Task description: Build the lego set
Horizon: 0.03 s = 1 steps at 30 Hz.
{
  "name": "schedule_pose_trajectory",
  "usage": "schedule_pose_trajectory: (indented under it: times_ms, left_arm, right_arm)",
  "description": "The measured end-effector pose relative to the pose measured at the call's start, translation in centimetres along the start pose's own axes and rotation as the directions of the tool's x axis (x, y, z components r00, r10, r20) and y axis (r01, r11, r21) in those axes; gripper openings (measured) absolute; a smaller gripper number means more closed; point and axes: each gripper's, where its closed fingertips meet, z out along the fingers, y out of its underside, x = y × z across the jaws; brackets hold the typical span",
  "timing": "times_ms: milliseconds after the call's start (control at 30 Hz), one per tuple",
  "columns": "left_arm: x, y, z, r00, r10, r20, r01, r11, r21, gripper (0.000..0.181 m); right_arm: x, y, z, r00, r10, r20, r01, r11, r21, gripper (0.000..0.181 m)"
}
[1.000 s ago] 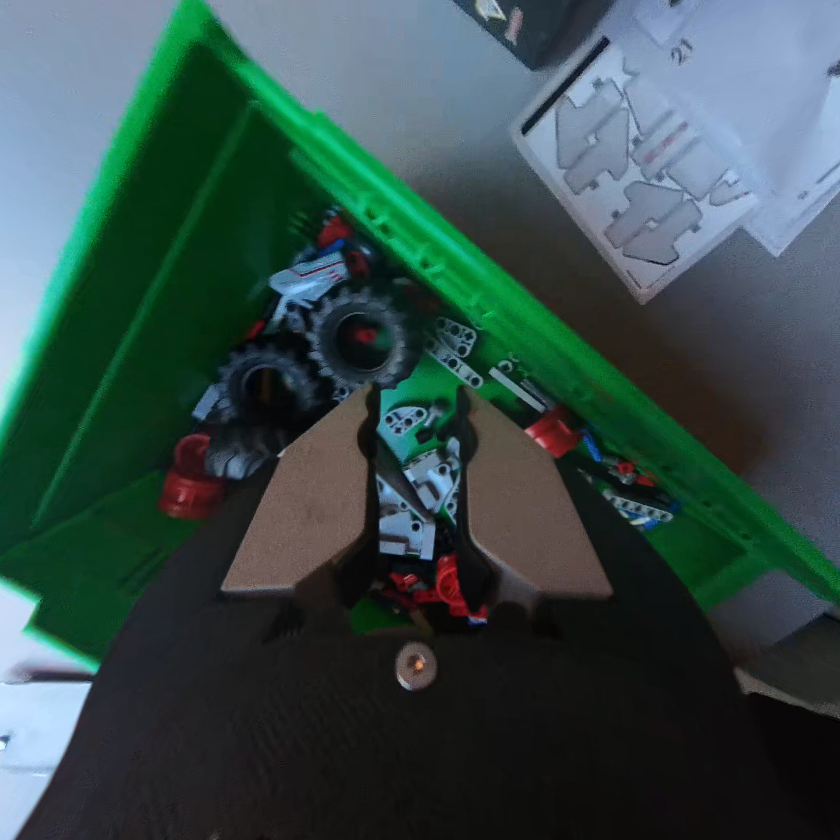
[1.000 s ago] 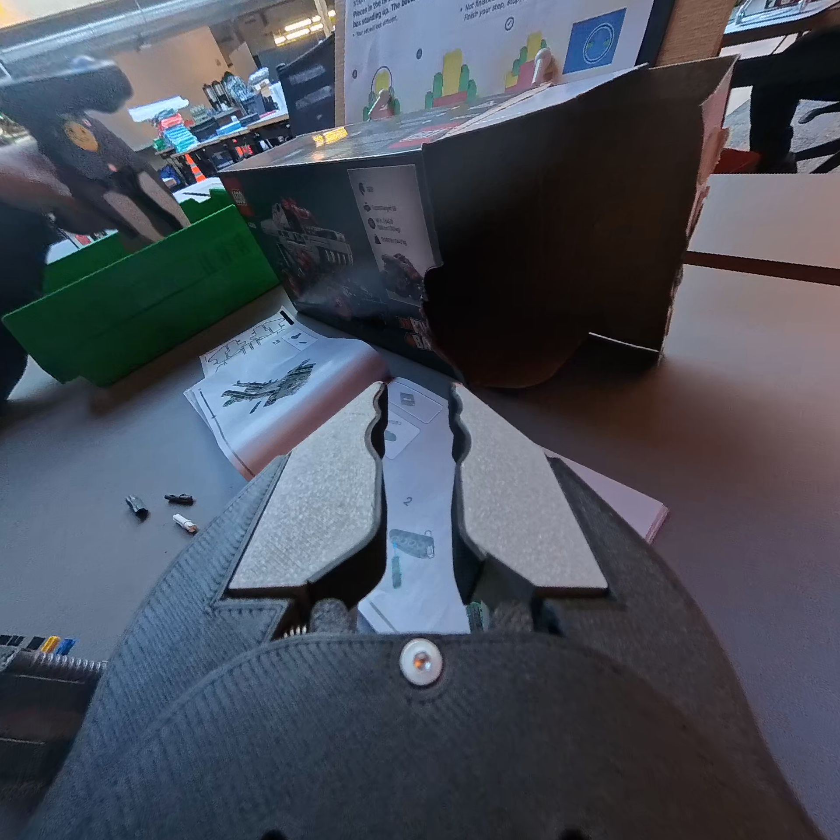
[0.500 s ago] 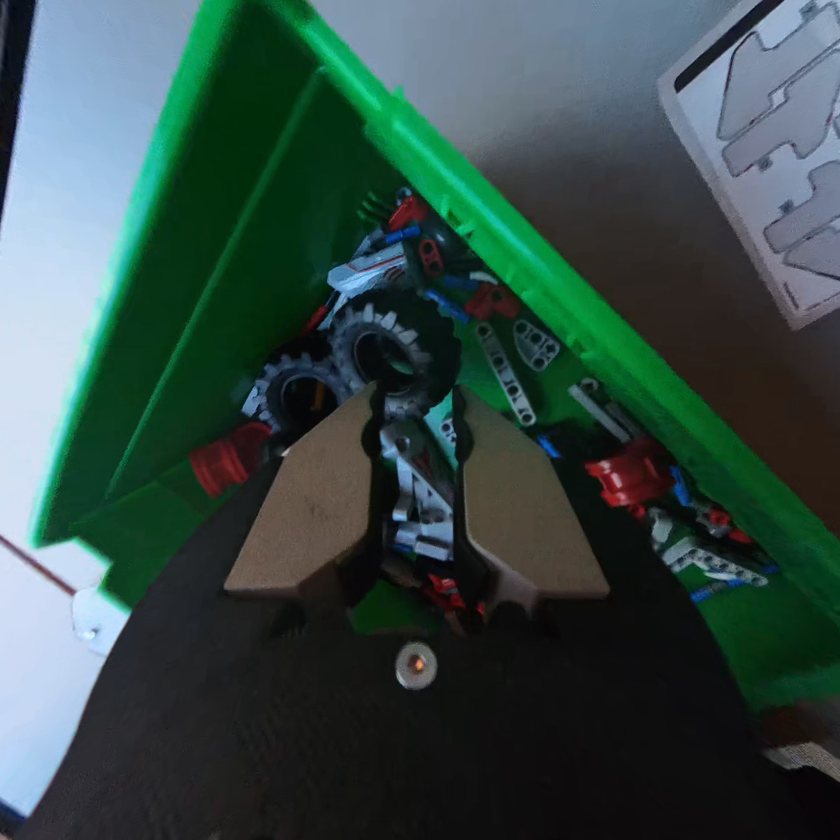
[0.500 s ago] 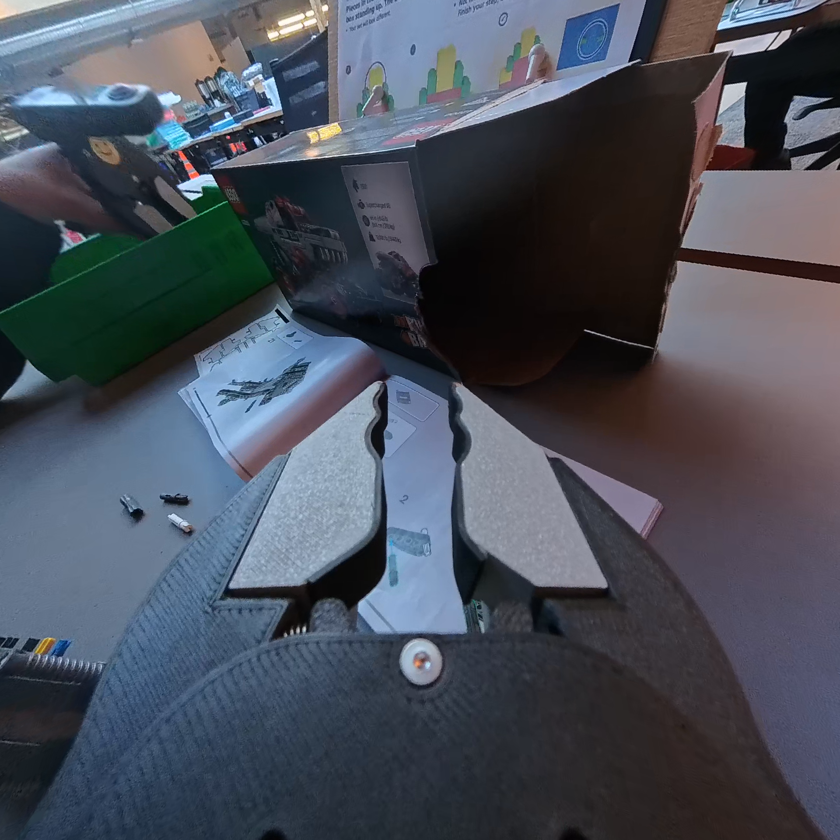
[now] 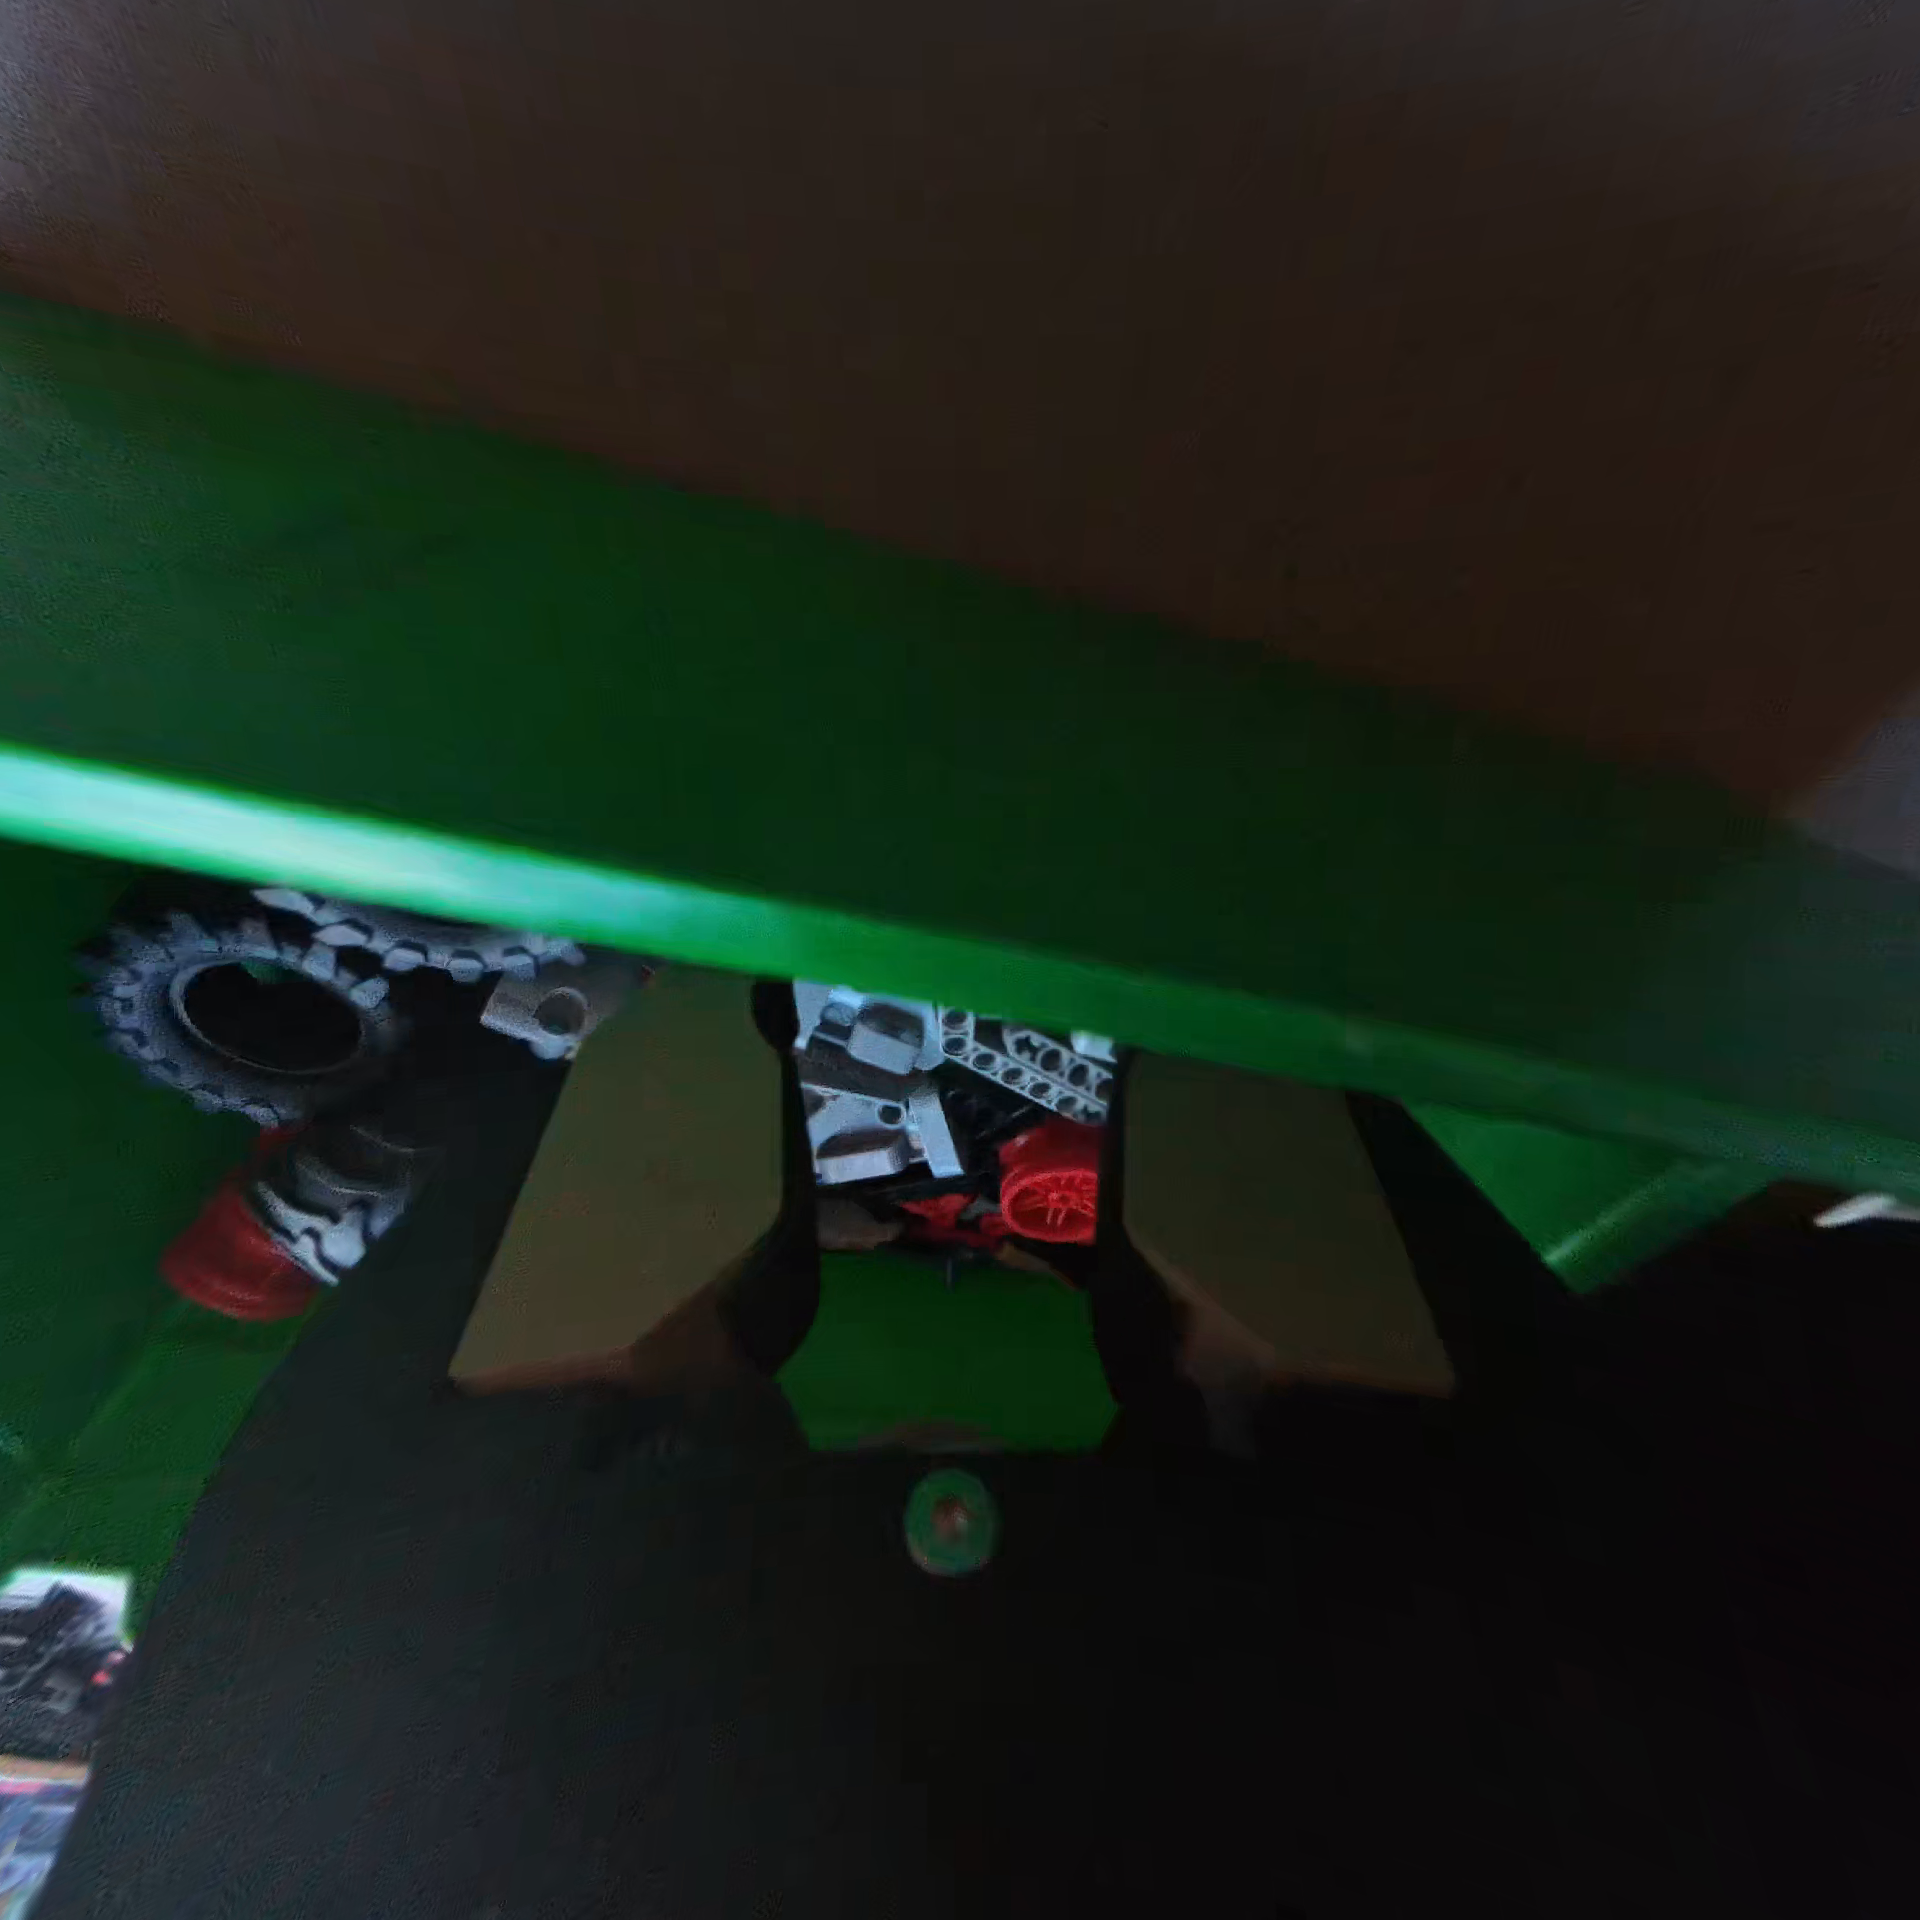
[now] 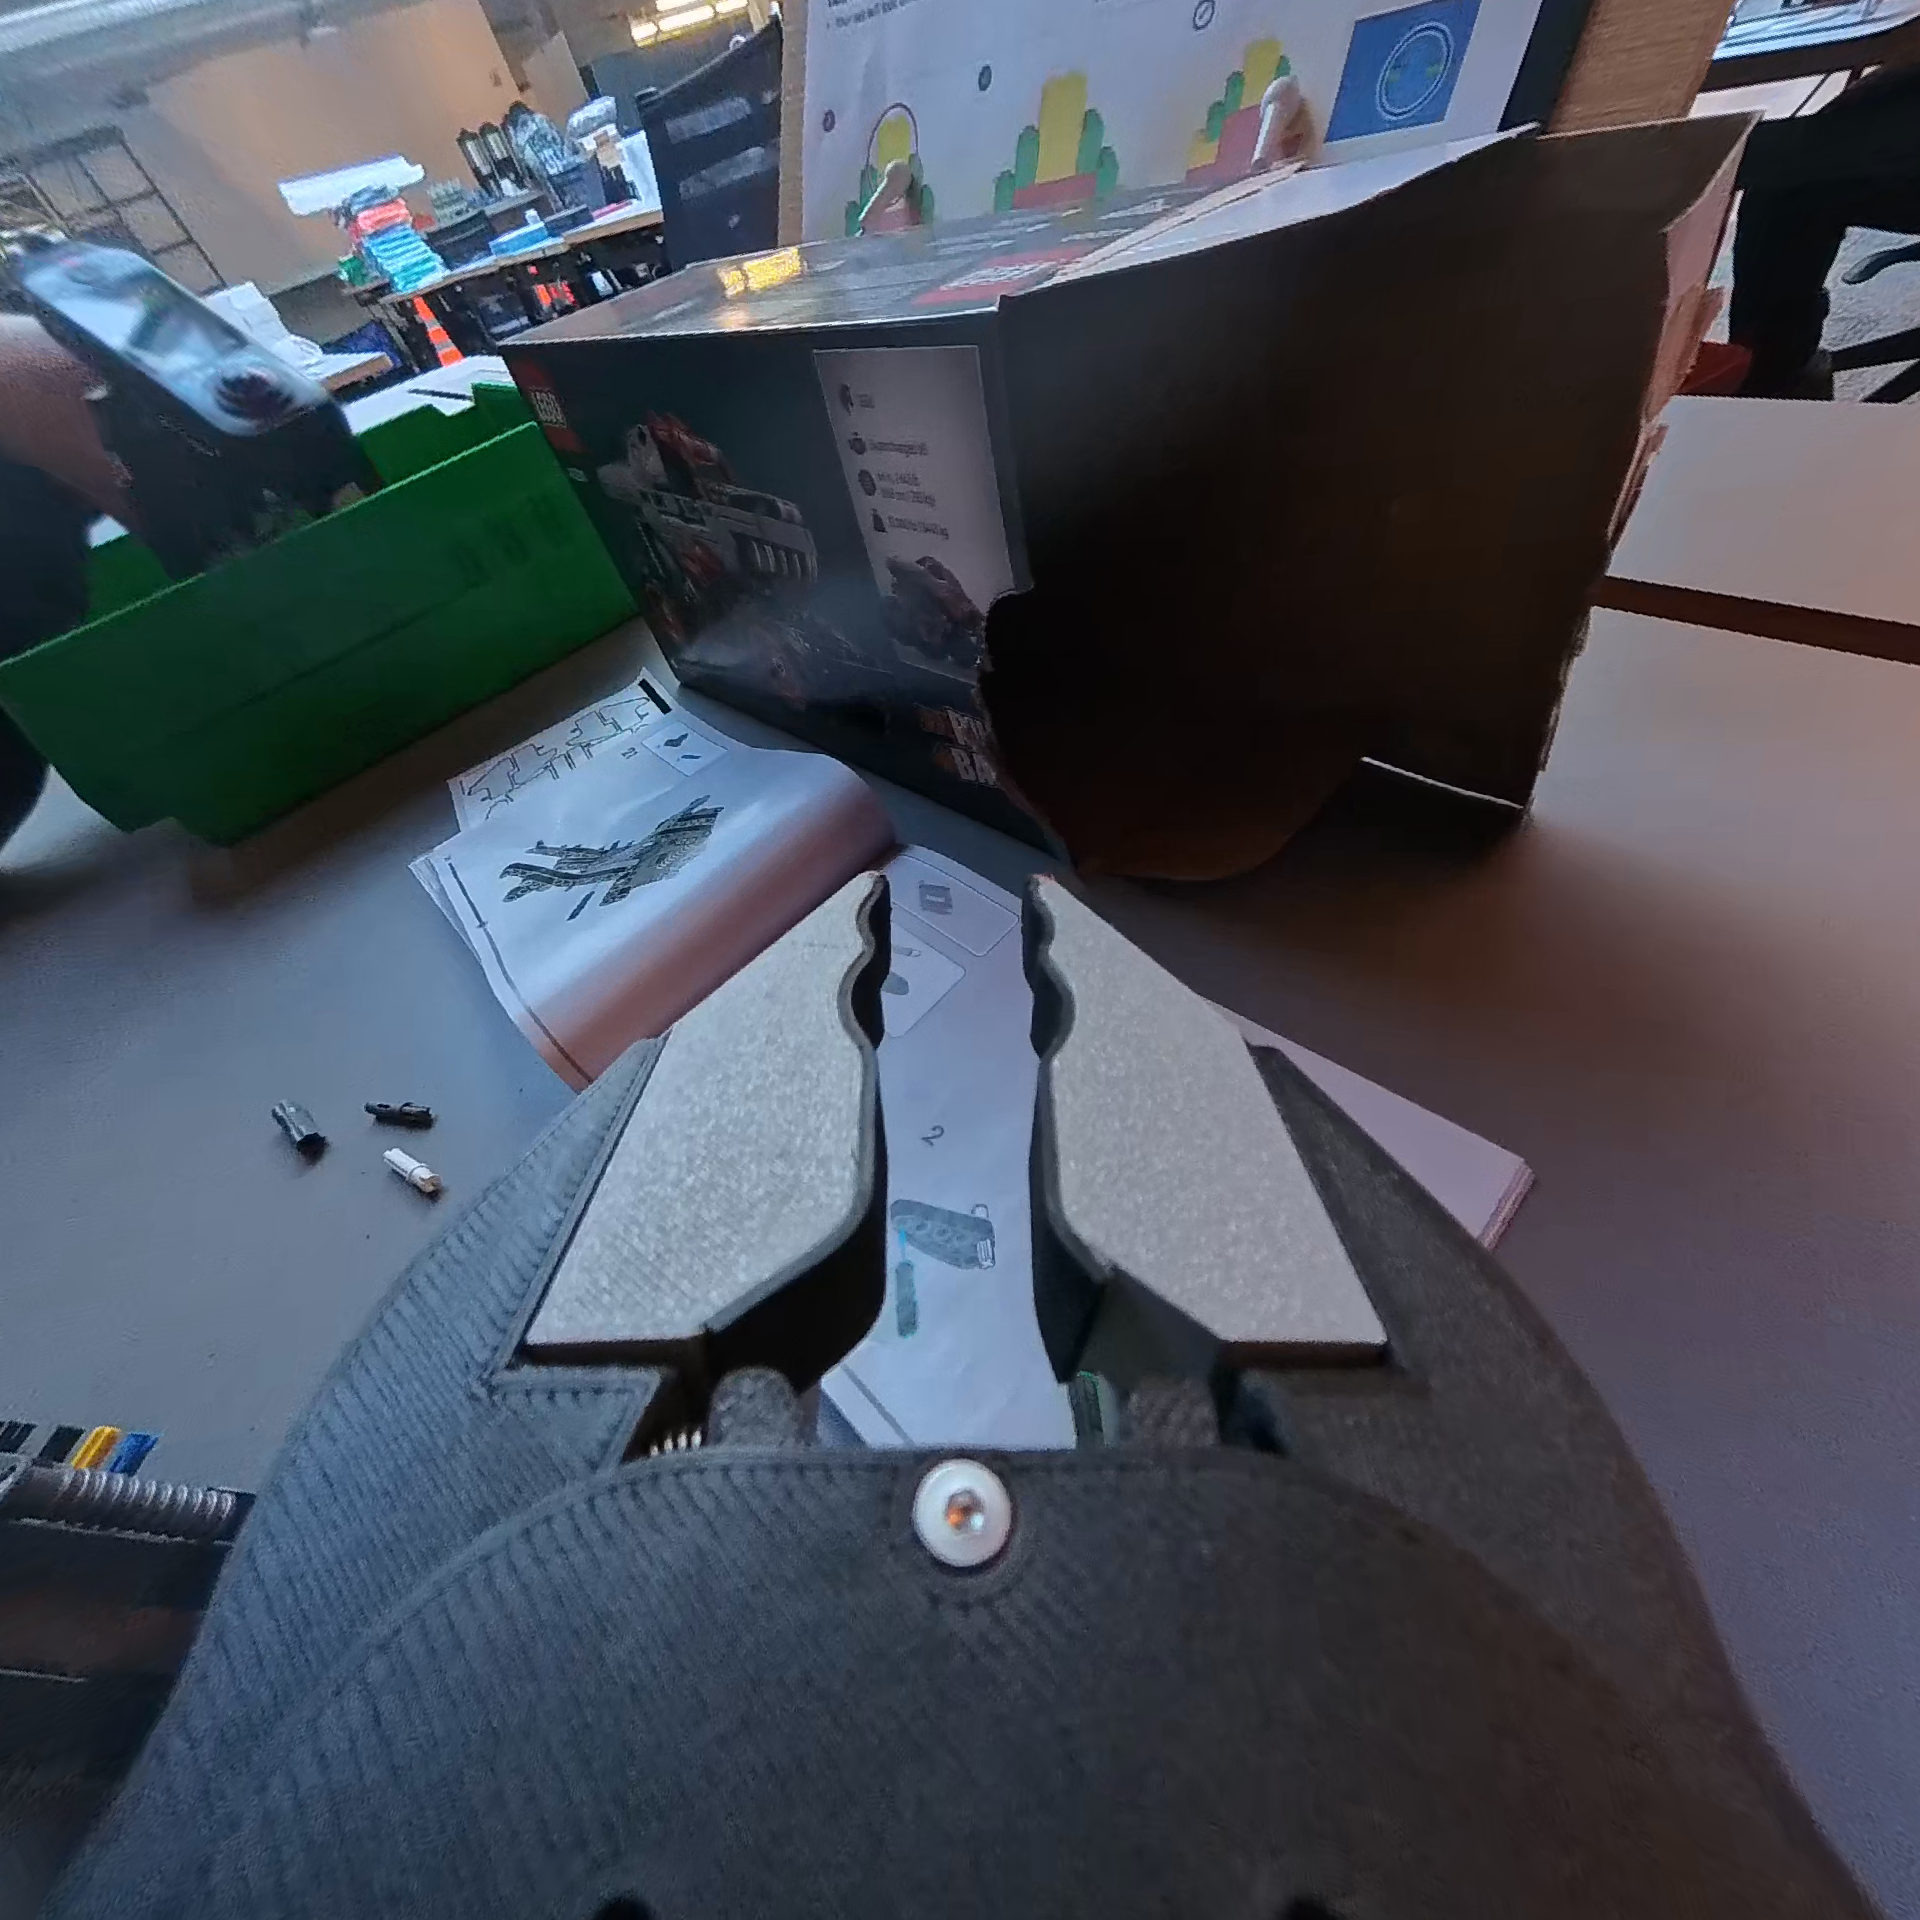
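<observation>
Left tool (image 5: 945, 1049), jaws spread and empty, reaches into the green bin (image 5: 935, 727) above grey and red pieces (image 5: 935, 1132) (tyre (image 5: 249, 1023) alongside). Right tool (image 6: 954, 935), parted, empty, hovers over the manual (image 6: 665, 873) on the desk (image 6: 1558, 1039).

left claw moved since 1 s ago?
Yes. The left claw has dropped into the green bin toward the loose pieces; it has also opened wider. In the right wrist view it sits lower against the bin wall.

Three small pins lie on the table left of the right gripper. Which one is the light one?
The white pin, nearest the right gripper. The two black pins lie just beyond it, side by side.
</observation>
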Motion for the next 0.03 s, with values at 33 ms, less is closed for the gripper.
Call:
schedule_pose_trajectory:
  times_ms: [33]
  left_arm:
    - [0.22, -0.16, -0.05, 1.000, -0.002, -0.002, 0.002, 1.000, 0.005, 0.055]
  right_arm:
    - [-0.01, -0.01, -0.01, 1.000, -0.001, 0.001, 0.001, 1.000, 0.001, 0.023]
